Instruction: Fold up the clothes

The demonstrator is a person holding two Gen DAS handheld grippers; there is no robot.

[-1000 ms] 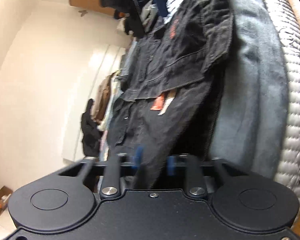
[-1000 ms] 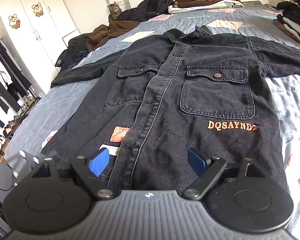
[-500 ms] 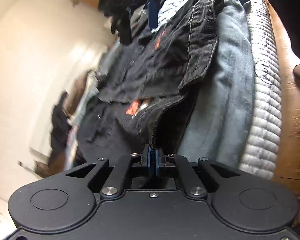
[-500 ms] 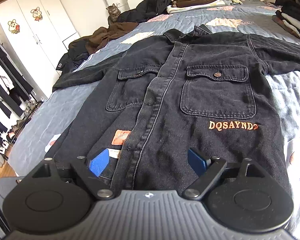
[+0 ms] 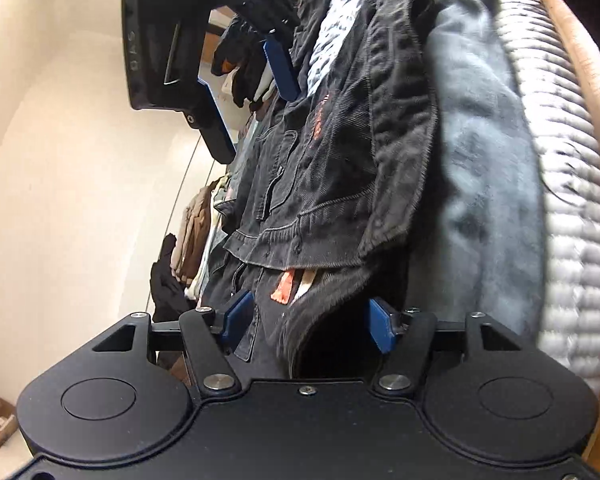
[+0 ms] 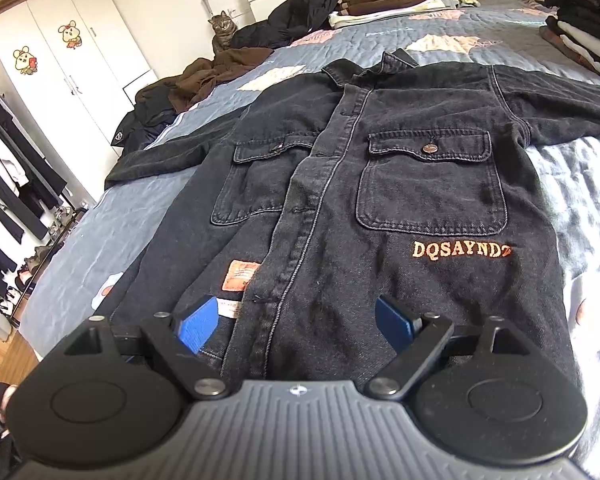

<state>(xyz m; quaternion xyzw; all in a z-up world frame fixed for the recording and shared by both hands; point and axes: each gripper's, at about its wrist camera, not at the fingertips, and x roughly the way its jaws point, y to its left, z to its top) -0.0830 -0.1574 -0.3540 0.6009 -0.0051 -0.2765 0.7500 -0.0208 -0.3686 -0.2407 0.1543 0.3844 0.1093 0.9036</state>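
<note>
Item: black denim jacket [image 6: 380,208], lying front-up and buttoned on the grey patterned bedspread [image 6: 580,184], collar at the far end, hem at the near end, so its long axis is running straight away from both grippers; sleeves are spreading out to either side. Right gripper [image 6: 300,320]: hovering at the hem near the button placket, pointing up the jacket toward the collar, blue pads standing wide apart with the hem cloth lying between them unpressed. Left gripper [image 5: 308,322]: sitting at the hem's left part, viewing the jacket edge-on from the bed's side; its jaws have just been opening, and a fold of hem is lying loose between the parted pads, not pinched. Relation governing the coming move, as judged: the hem is lying directly at both sets of pads, collar farthest off, so a lengthwise fold would be carrying hem toward collar. Also present: tabby cat [image 6: 222,32] by the headboard, folded stacks [image 6: 400,0] beyond the collar.
</note>
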